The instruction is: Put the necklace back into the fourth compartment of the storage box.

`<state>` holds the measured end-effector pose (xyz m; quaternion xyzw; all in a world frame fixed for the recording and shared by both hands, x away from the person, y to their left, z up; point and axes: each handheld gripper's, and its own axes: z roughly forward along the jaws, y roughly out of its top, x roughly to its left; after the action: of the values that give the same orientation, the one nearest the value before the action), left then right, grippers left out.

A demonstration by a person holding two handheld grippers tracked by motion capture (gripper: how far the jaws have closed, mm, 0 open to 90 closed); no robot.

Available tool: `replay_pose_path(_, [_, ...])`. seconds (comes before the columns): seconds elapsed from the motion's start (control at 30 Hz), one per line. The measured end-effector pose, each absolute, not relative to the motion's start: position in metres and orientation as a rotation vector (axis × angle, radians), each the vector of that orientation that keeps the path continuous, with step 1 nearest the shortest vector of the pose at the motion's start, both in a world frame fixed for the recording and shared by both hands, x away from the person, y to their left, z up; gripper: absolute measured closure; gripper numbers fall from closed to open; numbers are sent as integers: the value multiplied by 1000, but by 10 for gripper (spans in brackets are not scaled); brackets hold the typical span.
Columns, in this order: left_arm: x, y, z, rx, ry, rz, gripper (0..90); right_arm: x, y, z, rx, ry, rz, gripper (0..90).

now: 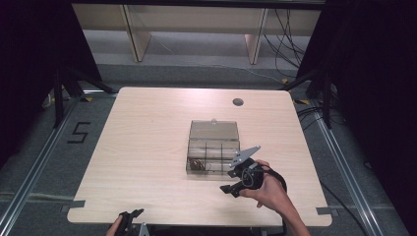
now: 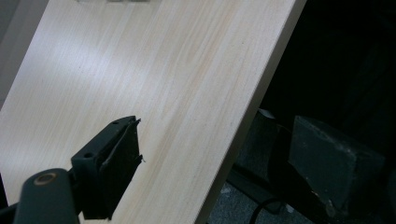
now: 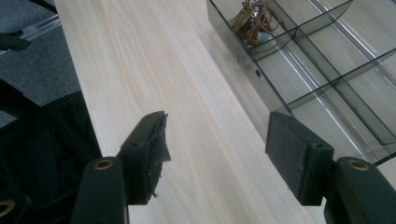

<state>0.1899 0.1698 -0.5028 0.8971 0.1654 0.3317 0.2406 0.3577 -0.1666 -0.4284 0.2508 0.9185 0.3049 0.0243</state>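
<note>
A clear plastic compartment box (image 1: 214, 147) sits near the middle of the table with its lid folded back. Its near-left compartment holds a small brownish tangle (image 1: 196, 164), which looks like wire (image 3: 254, 21) in the right gripper view. A hand holds my right gripper (image 1: 231, 189) just in front of the box's near right corner. It is open with nothing between the jaws, over bare wood (image 3: 222, 154) beside the box wall (image 3: 280, 100). My left gripper (image 1: 132, 215) is at the table's near edge, open and empty (image 2: 224, 158), with one jaw past the edge.
The light wood table (image 1: 147, 147) has a round cable hole (image 1: 238, 102) at the back right. Dark floor and a cable (image 2: 261, 210) lie beyond the near table edge. Wooden furniture legs (image 1: 137, 34) stand behind the table.
</note>
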Motion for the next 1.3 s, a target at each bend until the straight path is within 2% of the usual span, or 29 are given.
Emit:
replay_pose_path(0.37, [189, 169, -501, 2464, 441, 908, 158, 348, -178, -439, 902, 2842, 925, 317])
replay_pose_path(0.77, [189, 168, -503, 2465, 438, 896, 158, 342, -198, -444, 964, 2791, 978, 280])
replay_pose_path(1.23, [189, 170, -500, 2503, 421, 909, 158, 333, -192, -452, 922, 2852, 938, 227])
replay_pose_path(1.3, [189, 168, -503, 2460, 443, 892, 158, 332, -193, -453, 918, 2842, 930, 222])
